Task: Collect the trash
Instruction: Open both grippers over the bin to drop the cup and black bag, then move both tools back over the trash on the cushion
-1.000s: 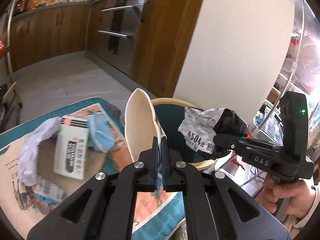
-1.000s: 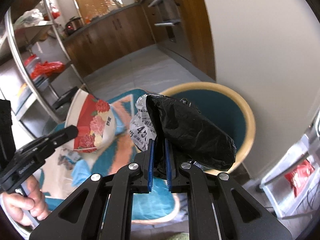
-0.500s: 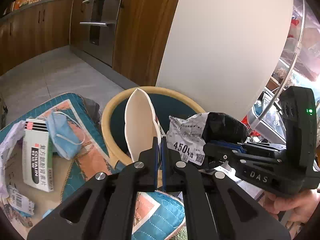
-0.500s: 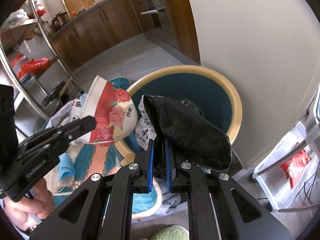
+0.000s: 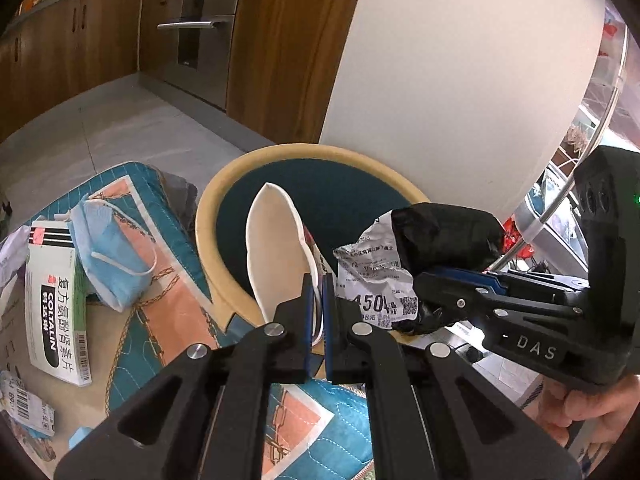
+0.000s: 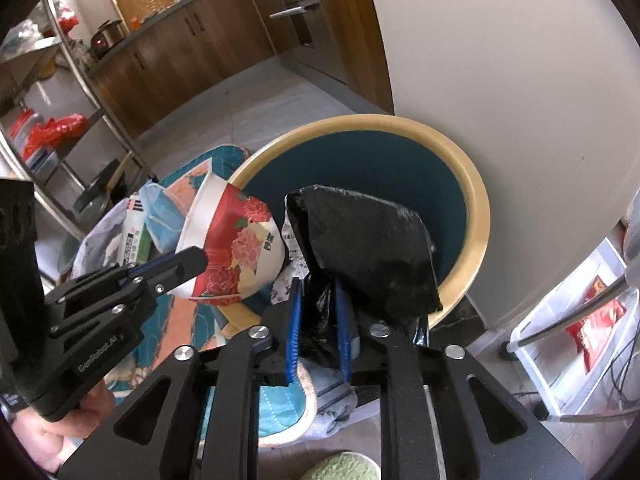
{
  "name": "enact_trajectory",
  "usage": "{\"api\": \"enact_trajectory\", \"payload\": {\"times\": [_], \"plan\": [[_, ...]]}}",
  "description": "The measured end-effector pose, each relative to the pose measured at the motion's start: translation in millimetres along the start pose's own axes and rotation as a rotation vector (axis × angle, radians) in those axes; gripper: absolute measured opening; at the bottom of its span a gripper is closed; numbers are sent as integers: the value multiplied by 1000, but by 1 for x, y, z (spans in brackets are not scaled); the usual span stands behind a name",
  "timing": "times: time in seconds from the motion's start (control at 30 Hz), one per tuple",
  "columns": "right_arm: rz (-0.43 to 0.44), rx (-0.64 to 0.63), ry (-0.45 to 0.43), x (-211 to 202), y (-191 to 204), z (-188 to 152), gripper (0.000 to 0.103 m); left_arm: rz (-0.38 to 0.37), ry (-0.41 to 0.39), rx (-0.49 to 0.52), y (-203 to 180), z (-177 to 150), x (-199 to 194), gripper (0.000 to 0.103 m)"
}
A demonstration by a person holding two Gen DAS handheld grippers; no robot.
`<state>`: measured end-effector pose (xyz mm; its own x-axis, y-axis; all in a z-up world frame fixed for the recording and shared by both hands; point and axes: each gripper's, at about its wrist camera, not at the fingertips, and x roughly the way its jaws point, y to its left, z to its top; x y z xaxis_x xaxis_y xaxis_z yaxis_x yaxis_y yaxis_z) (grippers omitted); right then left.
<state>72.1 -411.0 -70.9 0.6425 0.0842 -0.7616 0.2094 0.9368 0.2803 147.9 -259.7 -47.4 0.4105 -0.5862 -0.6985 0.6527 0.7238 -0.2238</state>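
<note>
paper bowl [image 6: 236,248]: white inside, red outside with pink and cream peonies, clamped between the left jaws
black bag [image 6: 368,248]: glossy black, with a white crumpled label printed in black, rising from between the right jaws
bin [image 6: 476,216]: cream-yellow rim, dark teal inside, beyond both pairs of jaws
face mask [image 5: 112,248]: pale blue, white loops, left of the left jaws
medicine box [image 5: 56,304]: white, black band, green side
cloth [image 5: 168,304]: teal quilting, salmon panels
jaw pads: blue
</note>
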Motion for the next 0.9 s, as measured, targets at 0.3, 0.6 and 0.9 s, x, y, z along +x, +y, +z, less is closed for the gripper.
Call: {"api": "enact_trajectory", "payload": {"times": [0.3, 0.6, 0.9], "plan": [[5, 25, -5, -2, -2, 0, 41, 12, -19, -46, 14, -2, -11, 18], [19, 21, 25, 1, 4, 0, 58, 26, -56, -76, 21, -3, -35, 30], [37, 11, 4, -13, 12, -1, 63, 67, -102, -85, 34, -7, -72, 30]]}}
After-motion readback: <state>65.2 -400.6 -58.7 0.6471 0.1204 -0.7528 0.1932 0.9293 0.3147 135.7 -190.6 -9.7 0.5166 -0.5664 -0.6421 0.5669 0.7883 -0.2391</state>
